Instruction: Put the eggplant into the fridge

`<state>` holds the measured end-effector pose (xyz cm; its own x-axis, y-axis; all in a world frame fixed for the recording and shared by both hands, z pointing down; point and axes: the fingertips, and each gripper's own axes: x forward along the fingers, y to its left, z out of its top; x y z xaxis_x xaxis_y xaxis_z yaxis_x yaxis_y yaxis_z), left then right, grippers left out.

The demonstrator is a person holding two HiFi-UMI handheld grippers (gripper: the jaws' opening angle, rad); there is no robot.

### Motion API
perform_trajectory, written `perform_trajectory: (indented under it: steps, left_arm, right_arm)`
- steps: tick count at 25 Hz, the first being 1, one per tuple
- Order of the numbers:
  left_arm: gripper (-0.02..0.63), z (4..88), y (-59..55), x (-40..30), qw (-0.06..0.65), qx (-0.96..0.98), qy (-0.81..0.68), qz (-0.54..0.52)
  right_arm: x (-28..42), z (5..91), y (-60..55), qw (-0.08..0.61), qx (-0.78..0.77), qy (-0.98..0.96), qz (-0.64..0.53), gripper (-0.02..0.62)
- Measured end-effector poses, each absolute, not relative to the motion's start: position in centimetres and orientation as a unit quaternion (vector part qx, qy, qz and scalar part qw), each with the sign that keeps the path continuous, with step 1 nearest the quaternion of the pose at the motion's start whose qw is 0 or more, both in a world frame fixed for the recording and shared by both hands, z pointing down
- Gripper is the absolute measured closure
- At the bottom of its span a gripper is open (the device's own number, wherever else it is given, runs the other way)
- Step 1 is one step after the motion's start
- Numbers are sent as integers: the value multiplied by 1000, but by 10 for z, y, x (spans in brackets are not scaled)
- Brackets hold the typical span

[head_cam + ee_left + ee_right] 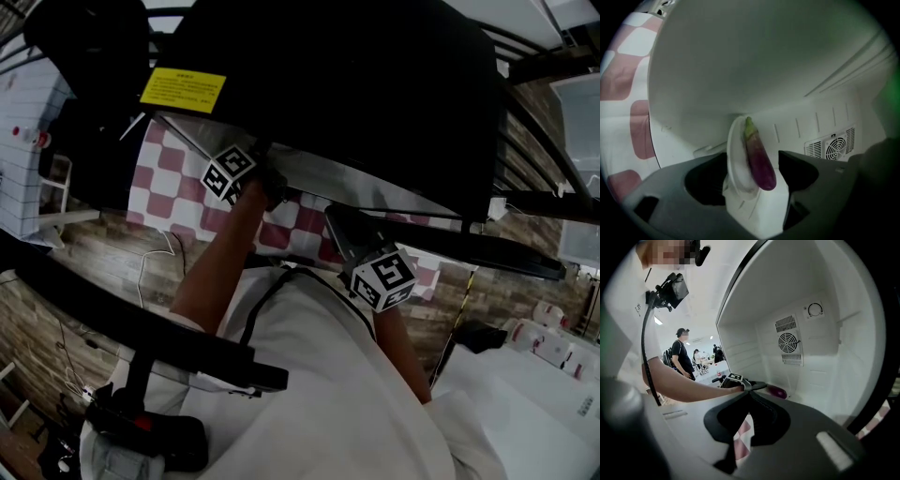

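The eggplant (760, 161) is seen on a white plate (736, 150) between the parted jaws of the left gripper (753, 159). The right gripper (748, 391) is held closed. Print on the yellow label (183, 90) cannot be read.

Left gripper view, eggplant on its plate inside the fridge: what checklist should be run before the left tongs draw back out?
1. Purple eggplant is inside the white fridge: ok.
2. Eggplant lies on the white round plate, not on bare fridge floor: ok.
3. Left tongs are open, with one jaw on each side of the plate and eggplant: ok.
4. Both jaws are clear of the plate rim, so that pulling back drags nothing: cannot tell, since the rim sits very close to one jaw.
5. Right tongs are shut and empty, with only checked cloth visible behind them: ok.
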<state>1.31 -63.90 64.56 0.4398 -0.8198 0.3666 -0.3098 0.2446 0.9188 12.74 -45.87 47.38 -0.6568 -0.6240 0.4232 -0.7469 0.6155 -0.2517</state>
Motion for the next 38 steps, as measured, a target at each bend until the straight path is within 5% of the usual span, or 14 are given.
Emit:
perform_trajectory:
  steps: [7,11,23,38]
  left_arm:
    - [152,636,-636,11,624,577,-477,-224]
    - [138,628,-632,8,614,588,-478,-218]
    - [390,591,-581,21,590,648,-448,-181]
    - [563,515,-498,35,499,768,-387,-105]
  right_arm:
    - [135,469,-443,138,393,-887,202,589]
    - [139,467,-437,128,396,-887,200,589]
    - [152,457,-428,101,392,-897,178,589]
    - [160,444,-411,71,376,-909,166,589]
